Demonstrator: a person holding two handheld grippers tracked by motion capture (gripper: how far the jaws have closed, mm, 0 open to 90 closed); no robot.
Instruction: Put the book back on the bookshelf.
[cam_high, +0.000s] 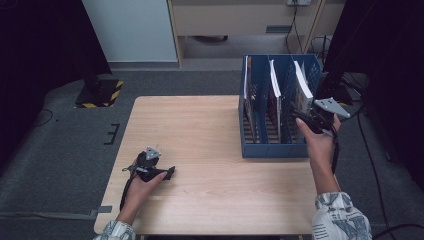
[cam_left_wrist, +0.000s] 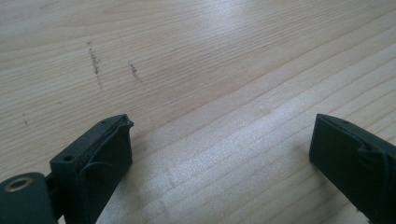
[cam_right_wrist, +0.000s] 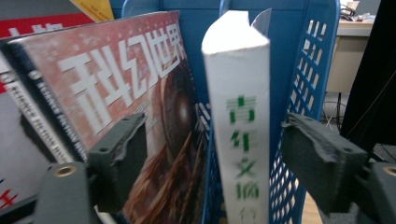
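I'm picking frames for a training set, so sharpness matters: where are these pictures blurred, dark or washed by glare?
High view: the wooden table is evenly lit, the upper corners fall nearly black. Left gripper view: a pale sheen crosses the wood grain and the near jaws are soft. Right gripper view: the white book and red magazine are readable but slightly smeared, the jaws blurred.

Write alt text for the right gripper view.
The right gripper stands open with its two black jaws on either side of a white book spine with green characters, upright in a blue slotted rack. Left of it leans a red-covered magazine with white characters.
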